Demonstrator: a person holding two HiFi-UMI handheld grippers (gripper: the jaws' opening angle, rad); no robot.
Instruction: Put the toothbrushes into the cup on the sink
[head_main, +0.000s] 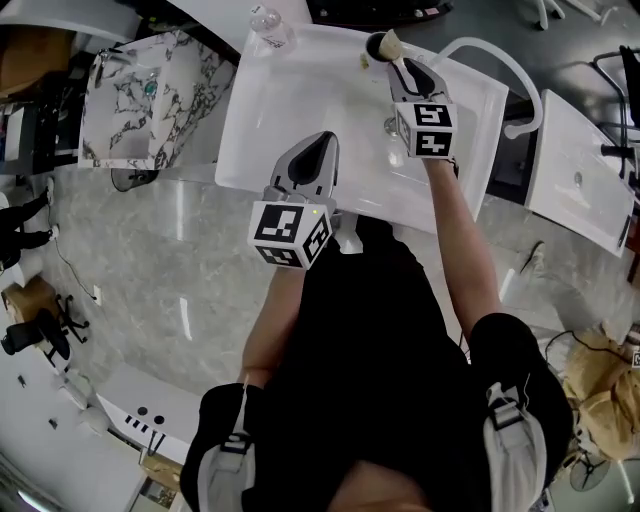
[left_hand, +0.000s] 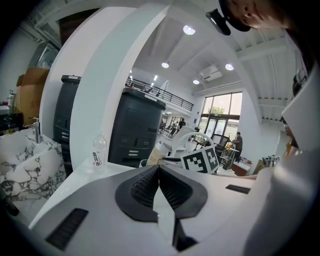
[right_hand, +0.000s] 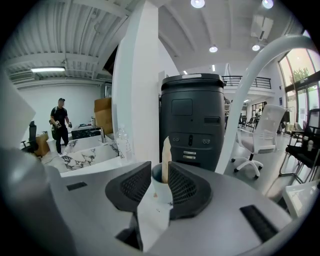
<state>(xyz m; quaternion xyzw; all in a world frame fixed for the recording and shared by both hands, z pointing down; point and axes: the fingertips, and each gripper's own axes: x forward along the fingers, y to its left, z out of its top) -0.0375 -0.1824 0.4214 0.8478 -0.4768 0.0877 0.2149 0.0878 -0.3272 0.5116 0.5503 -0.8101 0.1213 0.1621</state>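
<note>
A cup (head_main: 378, 45) stands at the far rim of the white sink (head_main: 300, 80), with a beige toothbrush (head_main: 392, 42) upright in it. My right gripper (head_main: 401, 66) sits just in front of the cup. In the right gripper view the cup (right_hand: 160, 190) and the toothbrush (right_hand: 166, 150) show through the narrow gap between the jaws of the right gripper (right_hand: 160, 167). The jaws are slightly open and hold nothing. My left gripper (head_main: 322, 140) hovers over the sink's near edge. In its own view the left gripper (left_hand: 159, 167) is shut and empty.
A clear plastic bottle (head_main: 268, 22) stands on the sink's far left corner. A white arched faucet pipe (head_main: 500, 60) curves at the right of the cup. A marble-patterned sink (head_main: 140, 95) lies to the left. A dark bin (right_hand: 192, 115) stands behind the sink.
</note>
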